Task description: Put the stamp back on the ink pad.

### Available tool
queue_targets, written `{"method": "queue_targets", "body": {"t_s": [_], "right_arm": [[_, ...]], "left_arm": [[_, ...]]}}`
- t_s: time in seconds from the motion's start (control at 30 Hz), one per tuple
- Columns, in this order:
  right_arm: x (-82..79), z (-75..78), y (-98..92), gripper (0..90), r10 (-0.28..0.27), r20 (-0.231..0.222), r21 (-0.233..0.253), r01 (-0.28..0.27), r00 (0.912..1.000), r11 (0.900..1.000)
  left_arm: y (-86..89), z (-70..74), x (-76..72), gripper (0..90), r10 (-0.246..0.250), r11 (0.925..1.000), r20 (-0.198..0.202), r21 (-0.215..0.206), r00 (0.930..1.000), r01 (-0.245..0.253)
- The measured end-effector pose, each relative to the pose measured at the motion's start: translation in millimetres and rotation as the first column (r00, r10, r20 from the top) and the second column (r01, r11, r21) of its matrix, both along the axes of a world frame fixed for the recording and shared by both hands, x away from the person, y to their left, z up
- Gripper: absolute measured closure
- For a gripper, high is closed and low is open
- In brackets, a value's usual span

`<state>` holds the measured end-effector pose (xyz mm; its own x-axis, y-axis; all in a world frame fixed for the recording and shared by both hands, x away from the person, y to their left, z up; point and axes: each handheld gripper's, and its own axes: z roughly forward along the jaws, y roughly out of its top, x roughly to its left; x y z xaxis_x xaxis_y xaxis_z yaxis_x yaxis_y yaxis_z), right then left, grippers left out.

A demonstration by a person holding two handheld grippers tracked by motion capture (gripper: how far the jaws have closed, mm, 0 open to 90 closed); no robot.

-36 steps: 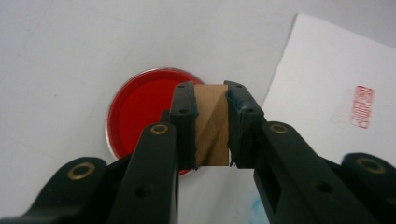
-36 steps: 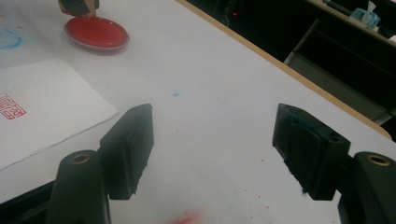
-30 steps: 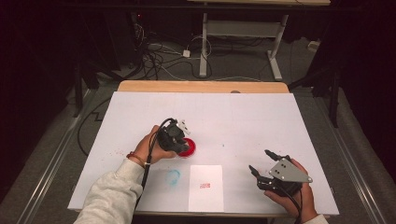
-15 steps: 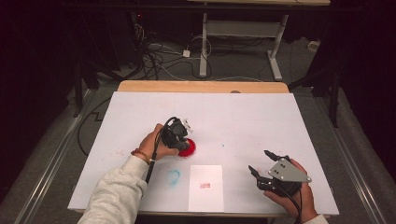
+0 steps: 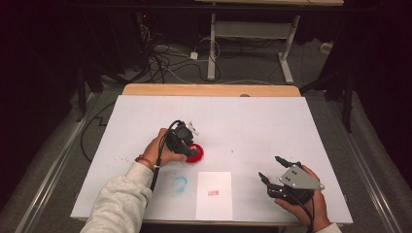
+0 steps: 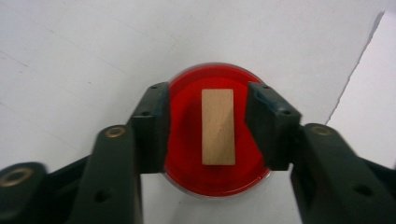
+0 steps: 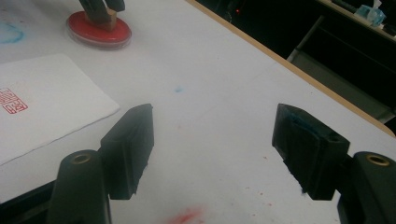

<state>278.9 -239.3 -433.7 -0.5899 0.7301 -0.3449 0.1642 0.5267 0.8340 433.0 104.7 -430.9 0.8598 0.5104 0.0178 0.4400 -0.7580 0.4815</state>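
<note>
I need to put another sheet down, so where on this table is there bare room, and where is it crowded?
The far half of the white table is bare, and so is the stretch between the red ink pad and the right hand-held gripper. It is crowded near the front: the left hand-held gripper over the pad, the stamped paper, and a blue smudge.

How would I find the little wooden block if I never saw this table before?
Start at the big white table and find the round red ink pad near the middle, beside the person's left hand. The wooden block stands on that pad, between the left gripper jaws. It is the one pale wooden thing, on bright red.
</note>
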Motion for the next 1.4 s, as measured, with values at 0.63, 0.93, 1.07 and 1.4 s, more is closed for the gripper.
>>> {"method": "queue_targets", "body": {"t_s": [0.63,0.93,1.07,1.4], "right_arm": [[-0.6,-0.4,1.2,30.1,0.004,-0.003,-0.003,-0.004,1.0000,1.000],[-0.1,-1.2,1.7,29.7,0.017,-0.009,0.003,-0.017,0.9998,1.000],[-0.4,-0.5,1.4,29.3,0.022,-0.011,0.009,-0.021,0.9997,1.000],[-2.0,1.2,1.6,28.7,0.033,-0.006,0.015,-0.033,0.9994,0.999]], "left_arm": [[5.6,22.3,-26.3,18.6,0.066,0.9811,0.206,-0.192,0.9765,-0.026],[3.7,21.8,-39.7,18.5,0.081,0.9724,0.338,-0.233,0.9377,0.000],[7.2,22.6,-44.8,17.6,0.100,0.9634,0.388,-0.268,0.9163,0.008],[13.0,27.8,-63.0,16.6,0.080,0.9692,0.481,-0.242,0.8730,0.045]]}}
